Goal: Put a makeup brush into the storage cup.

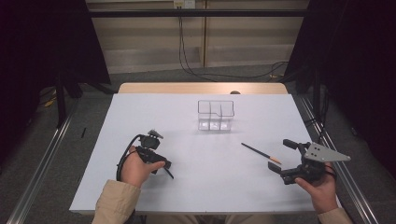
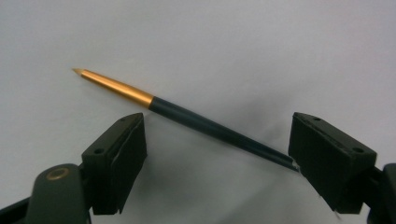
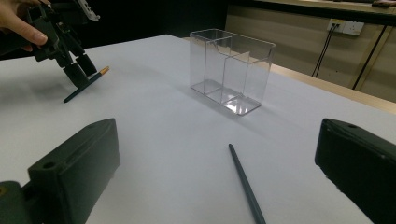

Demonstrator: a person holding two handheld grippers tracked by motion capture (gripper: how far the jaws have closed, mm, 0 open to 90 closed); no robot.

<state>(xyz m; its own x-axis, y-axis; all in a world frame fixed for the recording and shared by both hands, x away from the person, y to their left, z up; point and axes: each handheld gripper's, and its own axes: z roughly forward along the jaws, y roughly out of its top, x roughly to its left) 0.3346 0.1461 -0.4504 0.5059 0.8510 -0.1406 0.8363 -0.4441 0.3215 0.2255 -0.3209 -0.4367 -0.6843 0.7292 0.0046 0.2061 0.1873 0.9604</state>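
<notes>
1. From the high view I see my left gripper (image 1: 161, 168) low on the table (image 1: 140, 121) over one pencil, my right gripper (image 1: 280, 161) spread wide beside another pencil (image 1: 261, 153).
2. In the left gripper view the gold-tipped pencil (image 2: 187, 114) lies between parted jaws; whether the right pad touches its end, I cannot tell.
3. The right gripper view shows the clear organizer (image 3: 231, 70) beyond my open jaws.

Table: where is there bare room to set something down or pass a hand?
Bare: the table left of the clear holder, and the middle strip between the left gripper and the right-hand pencil. Crowded: around the left gripper's pencil, and between the right-hand pencil and the right gripper.
</notes>
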